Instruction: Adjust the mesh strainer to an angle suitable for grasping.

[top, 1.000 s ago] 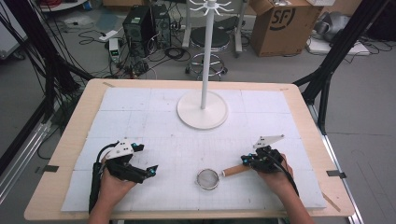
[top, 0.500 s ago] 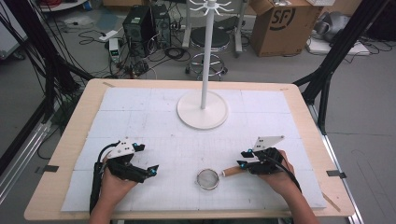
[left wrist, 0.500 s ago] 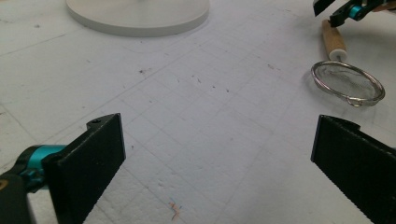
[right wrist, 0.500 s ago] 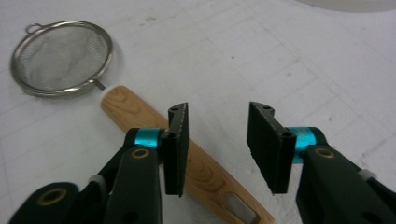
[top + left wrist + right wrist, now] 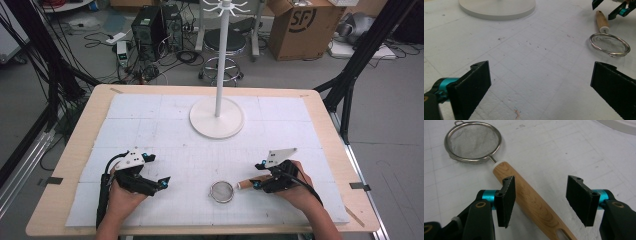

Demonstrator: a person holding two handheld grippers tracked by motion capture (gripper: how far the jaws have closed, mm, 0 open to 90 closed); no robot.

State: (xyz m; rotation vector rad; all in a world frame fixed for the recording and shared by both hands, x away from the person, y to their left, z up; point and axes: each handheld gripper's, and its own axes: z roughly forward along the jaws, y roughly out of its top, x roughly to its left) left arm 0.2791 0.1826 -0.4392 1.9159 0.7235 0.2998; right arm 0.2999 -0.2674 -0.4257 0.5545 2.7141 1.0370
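The right gripper [image 5: 540, 200], its ribbed black fingers just opening, straddles the strainer [image 5: 499, 167]'s smooth wooden handle; round wire mesh beyond. Left gripper [image 5: 540, 85] fingers apart.

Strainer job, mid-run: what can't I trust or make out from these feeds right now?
- Strainer handle: its tail end is cut off by the bottom edge of the right gripper view; in the high view the right gripper covers most of it.
- Stand: its top hooks are clipped by the high view's upper edge.
- Strainer mesh: too small in the high view to check for damage.
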